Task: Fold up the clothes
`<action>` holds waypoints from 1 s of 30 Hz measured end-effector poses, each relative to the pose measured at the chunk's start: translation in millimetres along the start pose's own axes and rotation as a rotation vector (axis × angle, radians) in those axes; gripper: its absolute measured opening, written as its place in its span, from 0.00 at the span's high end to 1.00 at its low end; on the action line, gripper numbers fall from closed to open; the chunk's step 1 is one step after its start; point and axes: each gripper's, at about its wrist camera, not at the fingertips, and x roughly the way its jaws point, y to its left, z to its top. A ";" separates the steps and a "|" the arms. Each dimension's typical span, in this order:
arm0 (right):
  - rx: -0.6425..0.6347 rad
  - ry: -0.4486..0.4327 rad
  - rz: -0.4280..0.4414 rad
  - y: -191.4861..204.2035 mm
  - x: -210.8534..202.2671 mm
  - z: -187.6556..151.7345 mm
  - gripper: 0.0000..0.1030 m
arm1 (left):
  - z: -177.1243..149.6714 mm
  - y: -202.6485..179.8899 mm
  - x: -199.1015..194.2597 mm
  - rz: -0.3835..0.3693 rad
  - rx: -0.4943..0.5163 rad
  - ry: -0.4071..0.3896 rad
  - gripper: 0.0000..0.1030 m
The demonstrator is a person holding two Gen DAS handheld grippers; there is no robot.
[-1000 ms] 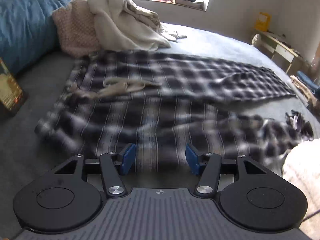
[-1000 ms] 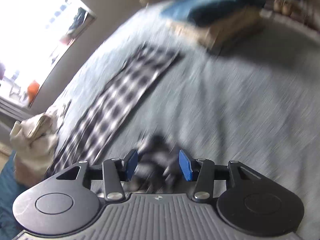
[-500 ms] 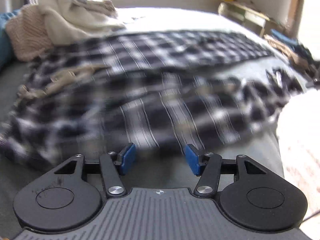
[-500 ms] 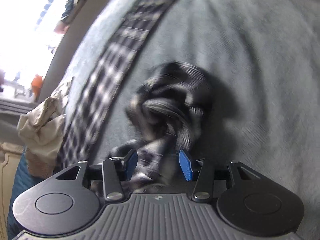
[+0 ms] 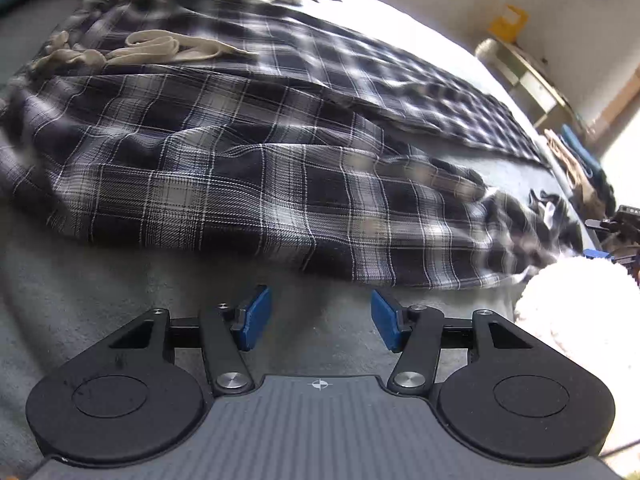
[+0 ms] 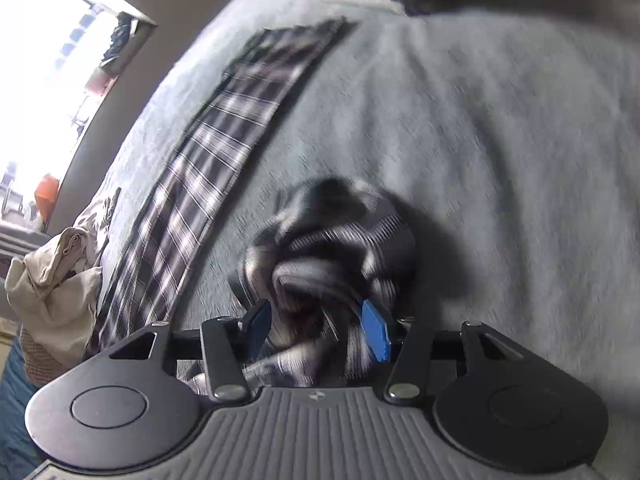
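Left tongs (image 5: 316, 316) open, now lower by plaid trousers (image 5: 248, 168); right tongs (image 6: 316, 330) opening around bunched leg

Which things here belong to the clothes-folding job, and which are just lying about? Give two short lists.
Job in hand:
plaid trousers
bunched trouser leg, between the opening right claw pads
left claw, open, empty

Lying about:
cream garment pile
yellow box
wooden shelf
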 end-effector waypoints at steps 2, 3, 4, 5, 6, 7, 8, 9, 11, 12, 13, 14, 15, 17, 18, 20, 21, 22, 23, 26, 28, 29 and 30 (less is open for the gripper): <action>-0.045 -0.028 -0.020 7.4 3.4 6.7 0.47 | 3.6 -3.4 -0.6 -0.003 -0.001 -0.016 0.46; -0.074 -0.047 -0.034 11.6 5.2 10.4 0.46 | 5.4 -5.1 -1.0 -0.005 -0.001 -0.024 0.46; -0.105 -0.067 -0.049 15.8 7.0 14.1 0.45 | 7.1 -6.7 -1.4 -0.005 -0.001 -0.032 0.46; -0.128 -0.094 -0.069 18.6 8.5 17.5 0.45 | 8.7 -8.1 -1.9 -0.005 0.003 -0.040 0.46; -0.149 -0.119 -0.084 20.2 9.7 21.1 0.43 | 10.8 -8.8 -1.9 -0.006 0.005 -0.046 0.46; -0.170 -0.134 -0.088 21.1 12.3 25.4 0.40 | 13.0 -9.8 -1.3 -0.004 0.006 -0.047 0.46; -0.186 -0.143 -0.096 21.5 16.5 30.5 0.39 | 15.2 -10.7 -0.7 -0.003 0.007 -0.049 0.46; -0.199 -0.147 -0.114 22.9 22.7 36.5 0.38 | 17.0 -11.8 -0.3 0.000 0.009 -0.050 0.46; -0.219 -0.136 -0.125 28.1 29.7 43.7 0.38 | 18.6 -14.0 -0.2 0.017 0.024 -0.050 0.46; -0.229 -0.130 -0.121 32.2 31.6 46.1 0.38 | 19.2 -15.3 0.2 0.023 0.031 -0.050 0.46; -0.260 -0.125 -0.099 39.2 31.4 45.4 0.38 | 19.5 -16.2 0.7 0.024 0.035 -0.050 0.46; -0.293 -0.121 -0.075 46.4 31.0 44.3 0.38 | 19.8 -17.4 2.0 0.026 0.035 -0.050 0.46; -0.334 -0.112 -0.077 53.7 32.7 42.0 0.38 | 20.2 -18.6 3.4 0.026 0.036 -0.049 0.46; -0.414 -0.093 -0.094 67.7 37.5 37.6 0.39 | 21.2 -20.6 6.2 0.022 0.039 -0.047 0.46; -0.448 -0.092 -0.106 73.6 41.0 36.9 0.39 | 21.7 -21.7 8.2 0.021 0.041 -0.045 0.46; -0.467 -0.108 -0.148 77.1 47.5 41.8 0.39 | 22.7 -23.2 11.6 0.018 0.046 -0.040 0.46; -0.445 -0.110 -0.154 74.1 51.2 48.8 0.39 | 22.5 -23.2 12.5 0.016 0.049 -0.040 0.46; -0.408 -0.104 -0.144 68.1 55.6 57.7 0.39 | 22.5 -23.3 13.8 0.015 0.051 -0.038 0.46; -0.376 -0.082 -0.140 61.7 62.6 64.6 0.39 | 22.6 -23.7 15.6 0.013 0.050 -0.035 0.46; -0.307 -0.005 -0.139 43.9 84.3 80.6 0.40 | 23.1 -23.8 18.2 0.010 0.043 -0.030 0.46; -0.309 0.039 -0.133 37.1 94.1 82.3 0.42 | 23.4 -22.9 17.6 0.008 0.044 -0.032 0.46; -0.323 0.044 -0.118 37.5 93.7 81.4 0.42 | 24.2 -22.9 18.1 0.007 0.044 -0.033 0.46; -0.336 0.055 -0.091 38.4 92.6 80.6 0.48 | 25.2 -22.7 19.0 0.005 0.043 -0.034 0.46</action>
